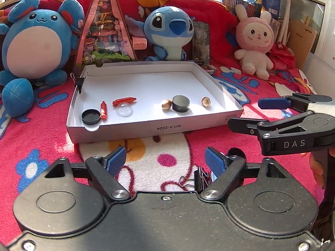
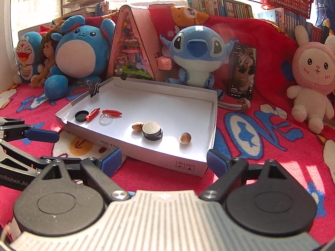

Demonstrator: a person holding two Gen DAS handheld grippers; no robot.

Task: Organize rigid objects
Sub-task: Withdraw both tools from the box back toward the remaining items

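Both claws stand wide and hold nothing: the left gripper (image 1: pixel 165 159) and the right gripper (image 2: pixel 164 161) sit near the white box (image 1: pixel 134 128). Inside it, from the left: black cap (image 1: pixel 90 116), red crayons (image 1: pixel 103 108), clear dome (image 1: pixel 125 109), nut (image 1: pixel 166 104), dark disc (image 1: pixel 181 103), nut (image 1: pixel 205 101).

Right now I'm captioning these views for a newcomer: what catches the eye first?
A shallow white box sits mid-scene on a loud red cartoon blanket, holding small items: two red crayons, two nuts, dark discs. Behind it, blue plush toys and a pink bunny line up. Both grippers hover open in front, holding nothing.
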